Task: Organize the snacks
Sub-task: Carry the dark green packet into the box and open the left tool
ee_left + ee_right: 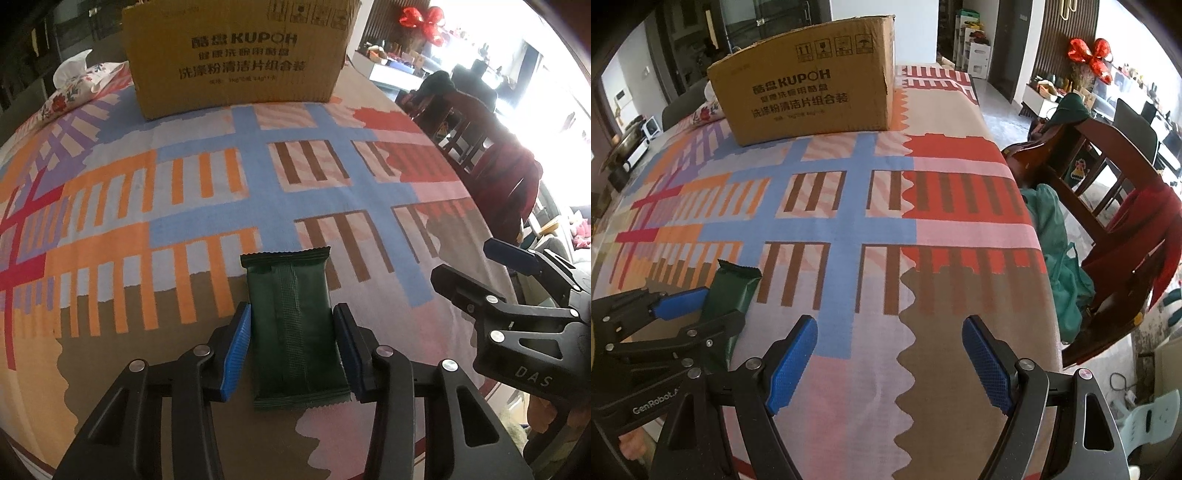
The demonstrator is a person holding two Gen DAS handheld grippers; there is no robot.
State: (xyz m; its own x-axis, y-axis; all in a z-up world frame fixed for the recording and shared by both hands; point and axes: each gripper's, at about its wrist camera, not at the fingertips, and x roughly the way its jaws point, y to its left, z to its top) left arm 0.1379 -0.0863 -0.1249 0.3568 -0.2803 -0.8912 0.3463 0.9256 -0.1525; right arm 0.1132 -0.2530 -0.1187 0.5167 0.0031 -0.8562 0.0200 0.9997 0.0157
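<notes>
Gripping green snack (295, 328), left tool (293, 350), right tool (890, 365) agape

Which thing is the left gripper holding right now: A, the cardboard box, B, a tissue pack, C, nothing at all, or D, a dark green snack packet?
D: the left gripper has its blue pads pressed on both sides of the dark green snack packet, while the right gripper stands open and empty.
</notes>
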